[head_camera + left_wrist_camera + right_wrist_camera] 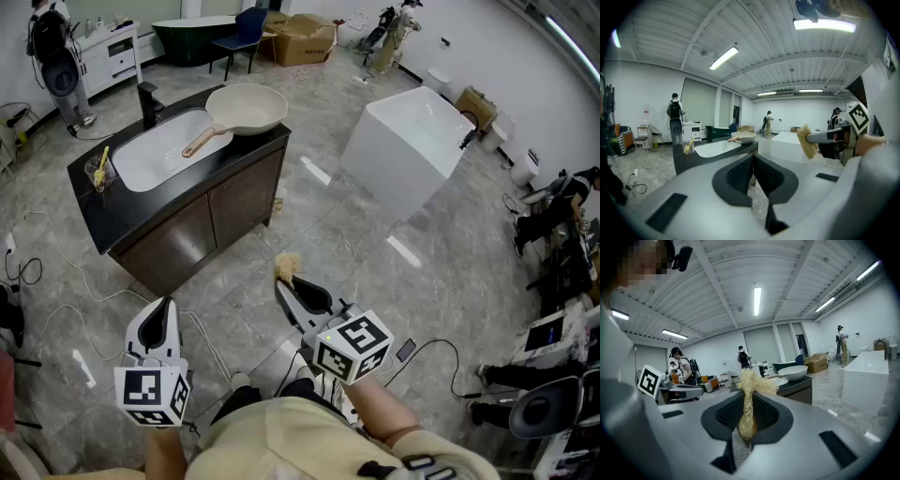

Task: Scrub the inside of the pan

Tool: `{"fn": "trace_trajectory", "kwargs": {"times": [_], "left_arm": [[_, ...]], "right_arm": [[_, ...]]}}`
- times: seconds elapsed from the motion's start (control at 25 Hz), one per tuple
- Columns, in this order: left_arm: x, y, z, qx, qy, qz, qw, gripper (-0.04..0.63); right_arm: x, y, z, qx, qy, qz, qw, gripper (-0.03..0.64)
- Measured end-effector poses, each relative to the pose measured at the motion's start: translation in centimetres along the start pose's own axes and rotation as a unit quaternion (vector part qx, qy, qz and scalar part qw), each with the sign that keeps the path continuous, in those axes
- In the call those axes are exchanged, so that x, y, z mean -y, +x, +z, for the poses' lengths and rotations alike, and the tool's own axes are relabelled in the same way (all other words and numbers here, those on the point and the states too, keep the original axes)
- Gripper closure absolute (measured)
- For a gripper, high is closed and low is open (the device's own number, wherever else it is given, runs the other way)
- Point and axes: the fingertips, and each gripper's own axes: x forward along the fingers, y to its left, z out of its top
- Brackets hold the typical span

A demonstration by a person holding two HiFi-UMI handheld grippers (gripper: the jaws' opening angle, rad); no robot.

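Note:
A cream pan with a copper handle rests on the far right end of a black vanity counter, its handle over the white sink. It also shows far off as the pan in the left gripper view and the pan in the right gripper view. My right gripper is shut on a frayed yellow scrub pad, which sticks up past the jaws. My left gripper is shut with nothing in it. Both are held low, well short of the counter.
A black faucet stands behind the sink, and a glass with a yellow brush sits at the counter's left end. A white tub stands to the right. Cables lie on the tiled floor. People stand far off.

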Motion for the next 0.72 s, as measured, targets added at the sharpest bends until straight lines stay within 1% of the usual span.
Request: {"fn": "trace_trajectory", "kwargs": {"times": [0.12,0.24,0.4,0.72], "left_arm": [[0.4,-0.3,0.3,0.004,-0.001,-0.011,0.9999,0.58],[0.2,-0.6,-0.1,-0.003,0.002,-0.018,0.9998,0.58],[-0.2,-0.7,-0.8,-0.013,0.002,-0.032,0.9994,0.58],[-1.1,-0.1,-1.2,-0.021,0.01,-0.056,0.9982,0.58]], "right_arm": [[-0.3,-0.1,-0.1,0.007,0.018,0.001,1.0,0.557],[-0.9,0.2,-0.2,0.008,0.028,-0.001,1.0,0.556],[-1.8,0.8,-0.7,-0.005,0.019,-0.008,1.0,0.555],[-2.8,2.2,-1.2,-0.02,0.015,-0.001,1.0,0.555]]}}
